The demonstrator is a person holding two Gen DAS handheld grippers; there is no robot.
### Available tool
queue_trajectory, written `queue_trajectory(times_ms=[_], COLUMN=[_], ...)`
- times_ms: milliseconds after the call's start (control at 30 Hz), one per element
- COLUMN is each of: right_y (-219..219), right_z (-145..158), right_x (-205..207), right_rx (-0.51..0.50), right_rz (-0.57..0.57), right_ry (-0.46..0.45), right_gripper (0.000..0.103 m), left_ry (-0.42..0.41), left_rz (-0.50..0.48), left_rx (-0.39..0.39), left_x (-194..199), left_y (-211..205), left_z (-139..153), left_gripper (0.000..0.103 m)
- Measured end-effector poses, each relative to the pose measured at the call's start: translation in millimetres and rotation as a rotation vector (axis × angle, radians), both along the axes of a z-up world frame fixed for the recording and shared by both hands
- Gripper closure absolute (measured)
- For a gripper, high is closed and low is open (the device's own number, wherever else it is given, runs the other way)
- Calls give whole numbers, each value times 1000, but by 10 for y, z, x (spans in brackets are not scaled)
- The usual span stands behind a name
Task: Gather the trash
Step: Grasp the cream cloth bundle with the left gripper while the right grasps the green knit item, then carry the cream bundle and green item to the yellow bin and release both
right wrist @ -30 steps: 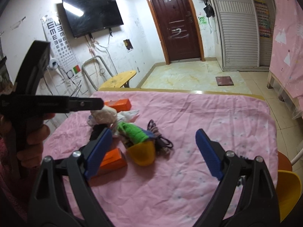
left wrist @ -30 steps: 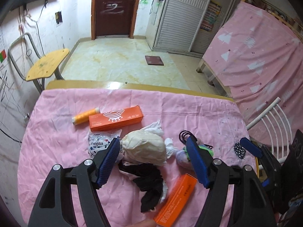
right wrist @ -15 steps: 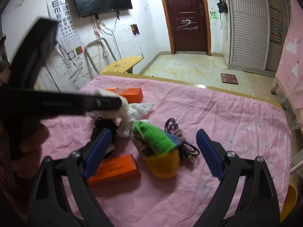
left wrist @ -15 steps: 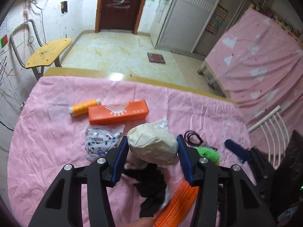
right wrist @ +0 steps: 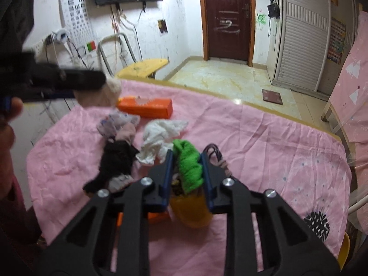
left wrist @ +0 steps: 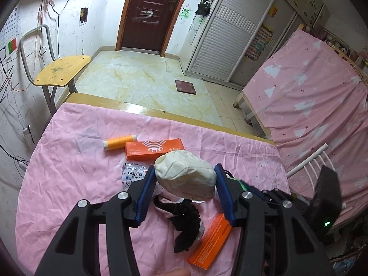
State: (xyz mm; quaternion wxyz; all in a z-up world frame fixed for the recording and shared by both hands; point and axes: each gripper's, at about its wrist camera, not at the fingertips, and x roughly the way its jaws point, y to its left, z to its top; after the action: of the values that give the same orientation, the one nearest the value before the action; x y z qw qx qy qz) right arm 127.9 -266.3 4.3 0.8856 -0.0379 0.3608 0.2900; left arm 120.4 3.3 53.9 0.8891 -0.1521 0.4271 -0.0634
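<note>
My left gripper [left wrist: 184, 179] is shut on a cream crumpled paper ball [left wrist: 186, 177] and holds it above the pink-covered table [left wrist: 69, 161]. In the right wrist view the left gripper [right wrist: 76, 85] shows blurred at the left with the ball [right wrist: 110, 92]. My right gripper [right wrist: 186, 170] is shut on a green cloth [right wrist: 188, 165] that sticks out of a yellow cup [right wrist: 193, 214]. White crumpled tissue [right wrist: 161, 135] and a black cloth [right wrist: 115, 163] lie on the table beside it.
An orange box [left wrist: 154, 149], an orange thread spool [left wrist: 119, 142] and a tissue packet [left wrist: 133, 172] lie at the back. A second orange box [left wrist: 211, 241] lies at the front. A black cable [right wrist: 216, 156] lies right of the cup. A yellow chair [left wrist: 59, 71] stands beyond the table.
My left gripper has shut on the paper ball and lifted it off the table. My right gripper has moved forward and shut on the green cloth in the cup.
</note>
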Motion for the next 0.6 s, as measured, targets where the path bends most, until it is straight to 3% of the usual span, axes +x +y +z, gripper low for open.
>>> queue_trajectory(times_ms=[233,600], right_y=[-126,-532], right_z=[253,418], right_x=[-53,-136], right_rx=[128,218], right_rz=[14,-37], right_ry=[-22,-54], right_gripper=[83,83], left_ry=[-6,-34], left_rz=[0,-27], left_rx=[-11,11], left_x=[-42,-130], left_y=[46,-120], left_z=[7,148], left_gripper=[59,59])
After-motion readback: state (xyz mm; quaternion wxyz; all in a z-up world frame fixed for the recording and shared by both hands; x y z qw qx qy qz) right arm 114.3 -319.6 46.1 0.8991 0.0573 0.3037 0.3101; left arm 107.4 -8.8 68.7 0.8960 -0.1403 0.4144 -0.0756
